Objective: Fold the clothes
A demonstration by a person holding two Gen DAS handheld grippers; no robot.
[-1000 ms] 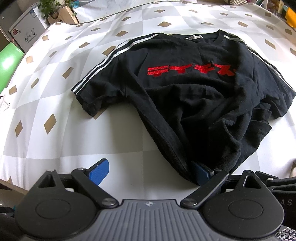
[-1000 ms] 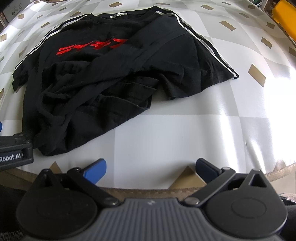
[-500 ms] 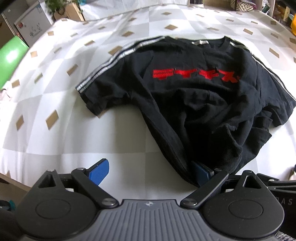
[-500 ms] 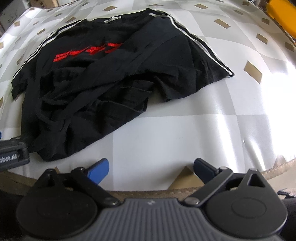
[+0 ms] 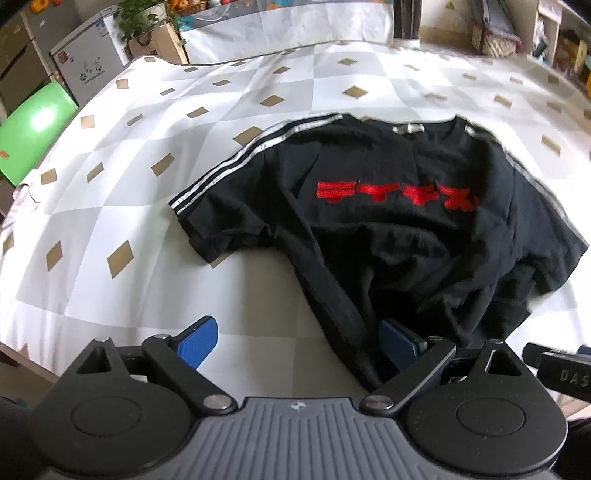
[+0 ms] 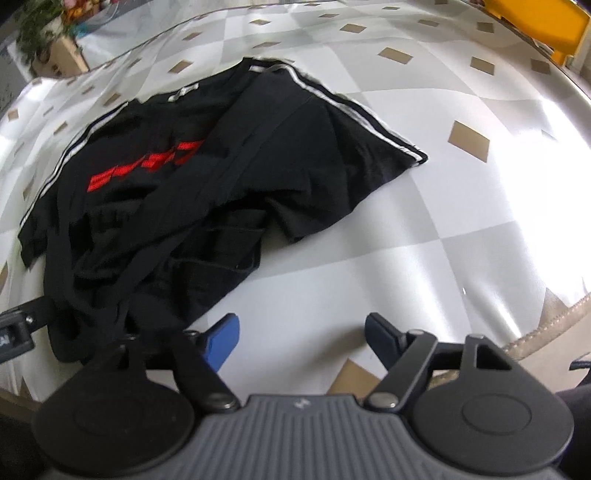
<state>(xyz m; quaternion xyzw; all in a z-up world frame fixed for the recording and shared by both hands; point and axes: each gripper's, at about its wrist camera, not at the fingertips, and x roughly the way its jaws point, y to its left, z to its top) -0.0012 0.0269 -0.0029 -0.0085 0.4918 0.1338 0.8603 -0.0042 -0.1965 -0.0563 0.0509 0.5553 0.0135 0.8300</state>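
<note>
Covered by a white and grey checked sheet (image 5: 122, 206) with small tan diamonds, right to every edge in view. Lay spread across its middle, front up: a black T-shirt (image 5: 399, 236), silver stripes along both sleeves, red lettering (image 5: 395, 192) on the chest, hem crumpled into folds at the near side. Seen far left beyond the sheet: a green chair (image 5: 33, 133), a white cabinet (image 5: 92, 62) and a potted plant (image 5: 140, 18). Held wide apart near the hem, the left gripper (image 5: 295, 341), its right blue pad tucked against bunched cloth, nothing clamped. Just closing yet unclenched, the right gripper (image 6: 301, 338), only bare sheet between its pads, the left one just beside the hem.
</note>
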